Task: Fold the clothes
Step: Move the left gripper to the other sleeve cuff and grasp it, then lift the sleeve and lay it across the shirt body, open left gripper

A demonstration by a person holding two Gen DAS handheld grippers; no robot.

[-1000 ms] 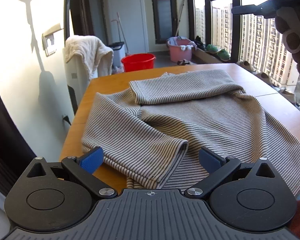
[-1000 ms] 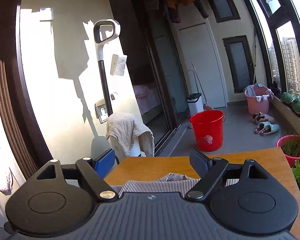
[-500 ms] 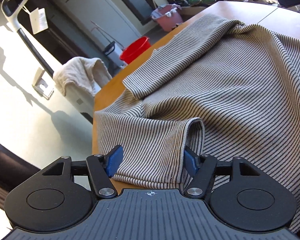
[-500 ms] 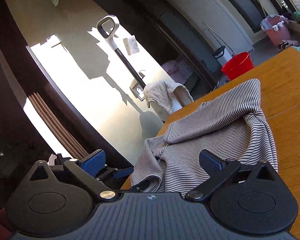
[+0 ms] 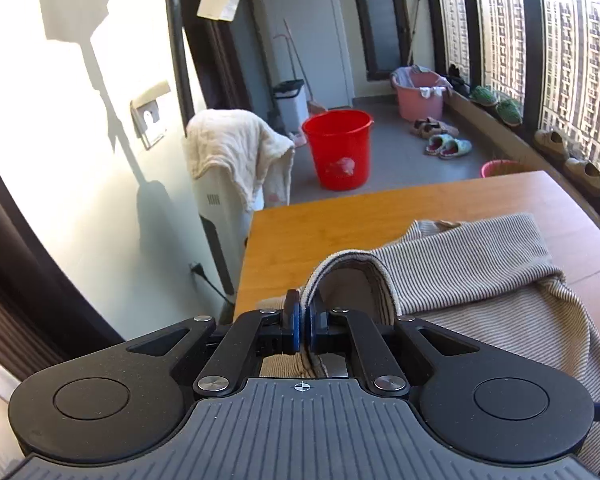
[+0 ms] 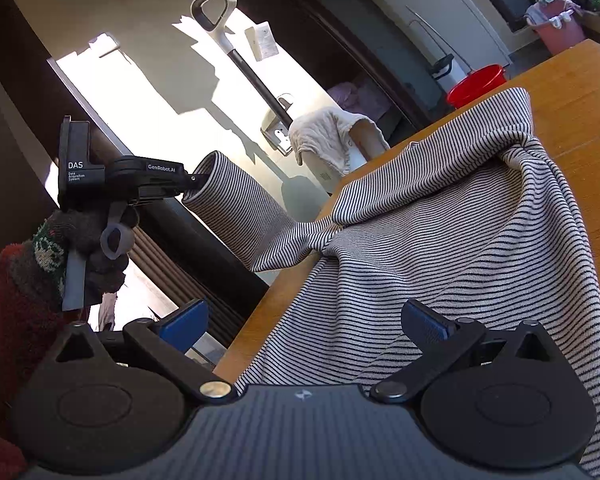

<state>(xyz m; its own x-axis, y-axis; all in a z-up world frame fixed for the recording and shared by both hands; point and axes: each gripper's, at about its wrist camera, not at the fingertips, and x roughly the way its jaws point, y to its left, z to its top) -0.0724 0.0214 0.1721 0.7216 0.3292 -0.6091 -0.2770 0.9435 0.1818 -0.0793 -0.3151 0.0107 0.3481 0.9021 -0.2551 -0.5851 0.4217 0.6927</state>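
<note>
A grey-and-black striped top (image 5: 480, 280) lies on the wooden table (image 5: 320, 224). My left gripper (image 5: 304, 326) is shut on the cuff of its sleeve (image 5: 348, 268), which arches up from the blue pads. In the right wrist view the left gripper (image 6: 192, 184) holds that sleeve (image 6: 236, 208) lifted off the table's left edge, stretched out from the top's body (image 6: 440, 240). My right gripper (image 6: 304, 324) is open, low over the near hem of the top, with nothing between its pads.
Beyond the table's far edge stand a red bucket (image 5: 338, 150), a white heater draped with a cream towel (image 5: 236, 148), a pink basin (image 5: 420, 92) and slippers on the floor. A wall and a dark door frame run along the table's left side.
My left gripper closed on the sleeve cuff and lifted it up and to the left off the table. My right gripper came down low over the top's near hem and stayed open.
</note>
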